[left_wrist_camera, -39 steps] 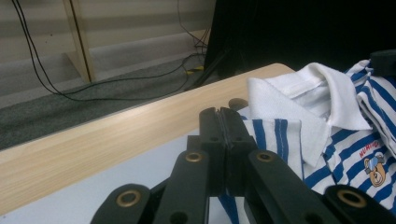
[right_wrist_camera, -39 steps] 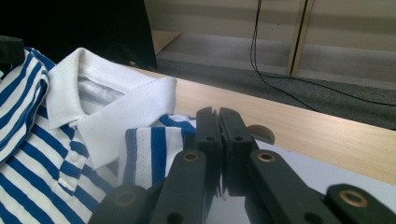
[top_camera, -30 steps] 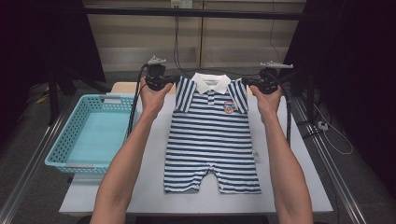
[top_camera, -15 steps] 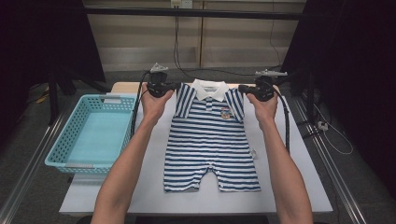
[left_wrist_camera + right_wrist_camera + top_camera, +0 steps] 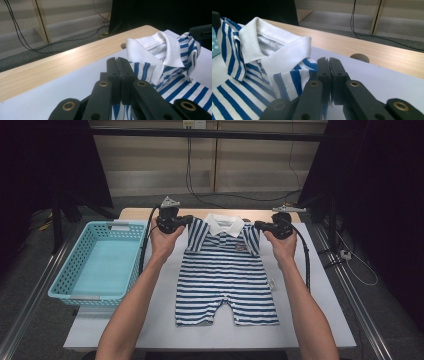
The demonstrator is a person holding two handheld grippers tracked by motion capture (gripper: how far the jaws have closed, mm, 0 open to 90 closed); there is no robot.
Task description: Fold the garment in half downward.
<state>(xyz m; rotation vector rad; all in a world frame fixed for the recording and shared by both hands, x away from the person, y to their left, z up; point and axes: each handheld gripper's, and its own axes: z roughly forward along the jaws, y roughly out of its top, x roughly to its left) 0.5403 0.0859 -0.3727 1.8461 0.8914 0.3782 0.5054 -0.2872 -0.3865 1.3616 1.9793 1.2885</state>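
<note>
While the left gripper (image 5: 186, 221) pinches the striped romper's (image 5: 225, 275) left sleeve between closed jaws, the right gripper (image 5: 260, 225) clamps the opposite sleeve the same way, so the garment's shoulders hang between the two and its legs lie flat on the white table (image 5: 160, 320) toward the person. How much cloth sits inside each pinch is hidden by the jaws in both gripper views, and the small chest badge is too small to read. Compared with a second ago, both grippers have come lower and closer together, and the sleeves now bunch inward beside the white collar (image 5: 225, 224). Well off from the left gripper stands a turquoise basket (image 5: 75, 265); nothing blocks either gripper.
</note>
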